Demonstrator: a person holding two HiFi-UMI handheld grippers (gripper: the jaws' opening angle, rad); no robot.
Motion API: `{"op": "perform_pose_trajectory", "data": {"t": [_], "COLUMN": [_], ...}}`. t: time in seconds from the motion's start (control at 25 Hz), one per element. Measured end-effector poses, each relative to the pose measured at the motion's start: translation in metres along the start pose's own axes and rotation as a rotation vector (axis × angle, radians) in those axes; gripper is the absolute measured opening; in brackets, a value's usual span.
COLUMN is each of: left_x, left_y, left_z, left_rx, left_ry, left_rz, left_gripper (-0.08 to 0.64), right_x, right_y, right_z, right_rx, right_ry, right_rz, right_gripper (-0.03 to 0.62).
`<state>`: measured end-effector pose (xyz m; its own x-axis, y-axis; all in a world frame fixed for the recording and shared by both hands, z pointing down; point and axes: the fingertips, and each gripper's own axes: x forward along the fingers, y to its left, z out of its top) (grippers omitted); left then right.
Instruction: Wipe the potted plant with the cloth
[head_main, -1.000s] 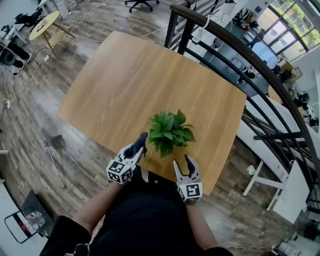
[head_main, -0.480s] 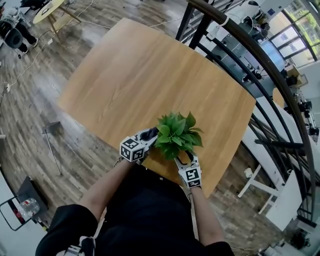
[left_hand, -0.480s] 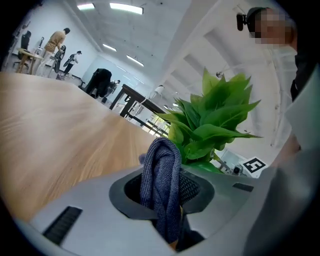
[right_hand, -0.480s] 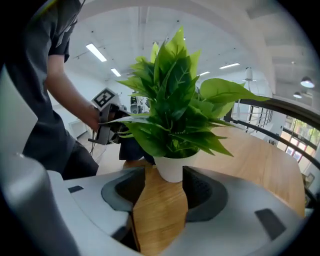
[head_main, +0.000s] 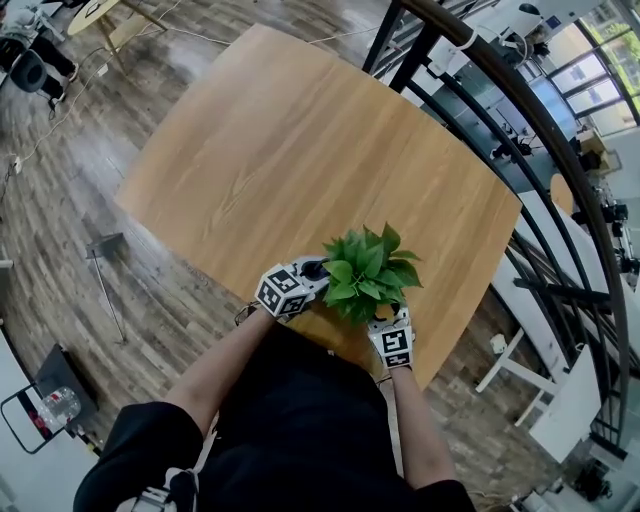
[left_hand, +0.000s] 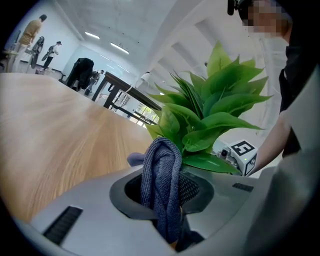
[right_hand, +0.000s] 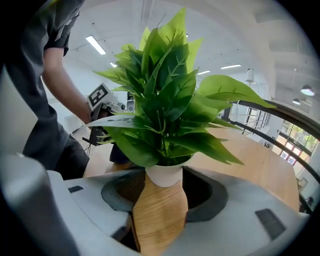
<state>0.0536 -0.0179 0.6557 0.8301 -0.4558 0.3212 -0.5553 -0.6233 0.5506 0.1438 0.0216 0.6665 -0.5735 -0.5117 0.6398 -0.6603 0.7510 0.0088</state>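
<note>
1 potted plant (head_main: 370, 272), 1 cloth (left_hand: 160, 180), 1 tbl (head_main: 280, 140), 2 hand-held grippers (head_main: 312, 272) (head_main: 392, 322)

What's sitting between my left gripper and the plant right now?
Only the blue-grey cloth. Pinched in the left gripper, it stands up just in front of the plant and its lower leaves. The left gripper view shows this.

Potted plant (head_main: 372, 280) at table (head_main: 260, 140)'s near edge; left gripper (head_main: 311, 272) (with cloth (left_hand: 160, 170)) left, right gripper (right_hand: 162, 196) seemingly straddling it.
</note>
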Motion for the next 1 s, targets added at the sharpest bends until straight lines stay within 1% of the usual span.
{"op": "perform_pose_trajectory", "data": {"t": [0.2, 0.36, 0.4, 0.48, 0.52, 0.56, 0.68, 0.76, 0.84, 0.88, 1.0], "left_x": [0.001, 0.001, 0.001, 0.000, -0.002, -0.003, -0.006, -0.010, -0.016, -0.018, -0.019], "left_y": [-0.006, -0.025, -0.029, -0.028, -0.024, -0.019, -0.007, 0.001, 0.010, 0.014, 0.020], "left_z": [-0.005, -0.017, -0.021, -0.024, -0.021, -0.017, -0.009, -0.004, -0.001, -0.001, -0.001], "left_rx": [0.037, 0.059, 0.052, -0.002, -0.031, -0.042, -0.003, 0.019, 0.024, 0.018, 0.002], "left_ry": [0.027, 0.082, 0.092, 0.065, 0.040, 0.022, 0.021, 0.016, 0.002, -0.002, -0.005], "left_rz": [-0.024, -0.083, -0.090, -0.067, -0.043, -0.019, 0.014, 0.034, 0.059, 0.067, 0.085], "left_gripper": [0.100, 0.098, 0.100, 0.100, 0.100, 0.100, 0.100, 0.100, 0.100, 0.100, 0.100], "right_x": [0.002, 0.001, 0.001, 0.002, 0.002, 0.002, 0.002, 0.001, 0.001, 0.001, -0.002], "right_y": [-0.005, -0.008, -0.008, -0.006, -0.005, -0.003, 0.009, 0.026, 0.038, 0.036, 0.006], "right_z": [0.001, 0.000, 0.000, 0.001, 0.001, 0.002, 0.001, -0.001, -0.002, -0.003, -0.003], "right_rx": [-0.005, 0.000, -0.002, -0.001, -0.002, -0.005, -0.018, -0.038, -0.061, -0.058, -0.019], "right_ry": [0.001, -0.007, -0.009, -0.014, -0.017, -0.019, -0.020, -0.019, -0.017, -0.013, -0.012], "right_rz": [0.016, 0.028, 0.029, 0.035, 0.040, 0.045, 0.068, 0.107, 0.134, 0.121, 0.030], "right_gripper": [0.218, 0.218, 0.218, 0.218, 0.218, 0.218, 0.218, 0.218, 0.218, 0.218, 0.218]}}
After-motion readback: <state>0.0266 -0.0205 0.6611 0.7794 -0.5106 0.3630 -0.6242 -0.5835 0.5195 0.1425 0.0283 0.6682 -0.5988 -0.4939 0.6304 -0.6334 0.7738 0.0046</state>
